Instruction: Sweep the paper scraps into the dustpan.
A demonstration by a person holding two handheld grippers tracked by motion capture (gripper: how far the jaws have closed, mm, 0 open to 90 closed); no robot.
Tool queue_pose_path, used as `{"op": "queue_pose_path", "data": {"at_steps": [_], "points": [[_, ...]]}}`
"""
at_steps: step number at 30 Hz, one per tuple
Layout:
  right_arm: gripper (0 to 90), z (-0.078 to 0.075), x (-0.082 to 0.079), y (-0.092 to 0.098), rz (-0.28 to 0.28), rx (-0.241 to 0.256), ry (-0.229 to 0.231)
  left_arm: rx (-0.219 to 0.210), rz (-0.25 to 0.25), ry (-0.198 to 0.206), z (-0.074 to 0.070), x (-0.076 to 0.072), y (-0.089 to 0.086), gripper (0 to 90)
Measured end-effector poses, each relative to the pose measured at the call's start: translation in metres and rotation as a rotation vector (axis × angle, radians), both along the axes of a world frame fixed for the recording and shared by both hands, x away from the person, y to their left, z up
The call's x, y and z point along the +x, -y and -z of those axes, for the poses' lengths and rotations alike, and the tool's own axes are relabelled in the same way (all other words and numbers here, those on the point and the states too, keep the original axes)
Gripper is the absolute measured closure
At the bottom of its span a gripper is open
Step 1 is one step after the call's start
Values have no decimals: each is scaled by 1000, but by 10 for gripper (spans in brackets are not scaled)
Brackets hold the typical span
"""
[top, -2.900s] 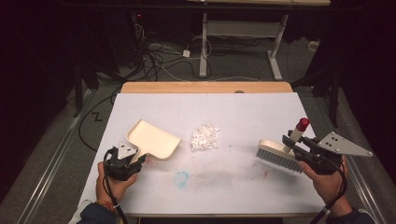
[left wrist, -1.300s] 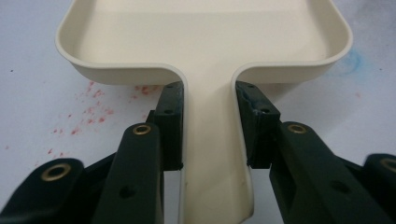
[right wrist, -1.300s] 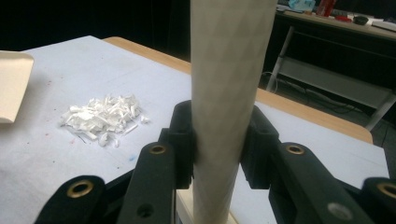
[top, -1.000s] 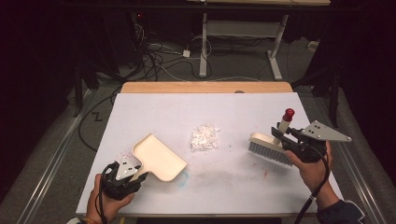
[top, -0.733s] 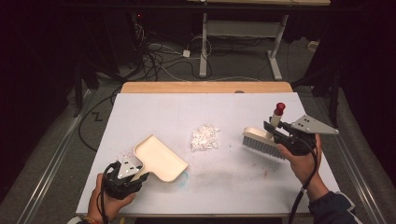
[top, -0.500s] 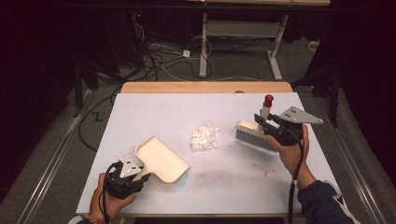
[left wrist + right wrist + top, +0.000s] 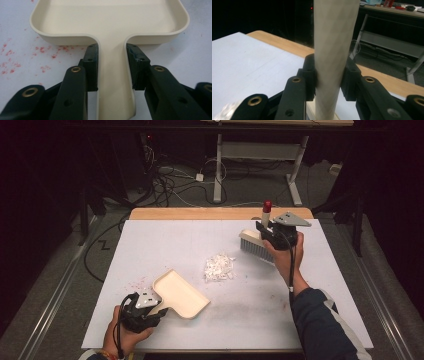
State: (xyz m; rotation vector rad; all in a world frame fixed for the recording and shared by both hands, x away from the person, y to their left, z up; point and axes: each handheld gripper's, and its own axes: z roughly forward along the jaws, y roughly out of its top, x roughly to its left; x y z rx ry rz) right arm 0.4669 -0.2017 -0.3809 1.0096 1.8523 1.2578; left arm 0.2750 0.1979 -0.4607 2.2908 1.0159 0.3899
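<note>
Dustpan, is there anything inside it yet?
Nothing visible: the dustpan tray looks bare in the left gripper view. The paper scraps lie apart on the table.

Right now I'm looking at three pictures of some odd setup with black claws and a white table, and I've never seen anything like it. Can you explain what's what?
No robot here: a person holds hand-held tongs in each hand. The wide picture comes from a camera above the table. The other two come from cameras riding on the tongs, looking along their black jaws.

The left tongs are shut on the handle of a cream dustpan, which sits at the near left of the table; the left gripper view shows that grip up close. The right tongs are shut on the handle of a brush, at the table's far right. Between the two lies a small pile of white scraps. Red specks dot the table near the dustpan.
</note>
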Motion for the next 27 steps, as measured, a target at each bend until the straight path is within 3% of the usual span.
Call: {"op": "queue_pose_path", "data": {"at_steps": [3, 5, 8, 12, 16, 27], "points": [[702, 3, 12, -10, 30, 21, -3, -2, 4, -6, 0, 1, 3, 634], [703, 5, 19, -20, 41, 5, 5, -1, 7, -7, 0, 2, 5, 633], [703, 9, 25, -34, 48, -3, 28, -3, 13, -8, 1, 3, 6, 633], [703, 17, 28, -47, 33, 15, 24, -8, 12, -13, 2, 4, 7, 633], [703, 18, 23, -57, 13, 28, 12, -14, 7, -19, 3, 5, 9, 633], [700, 21, -4, -85, -93, 2, 1, -7, -2, -35, 1, 14, 22, 633]]}}
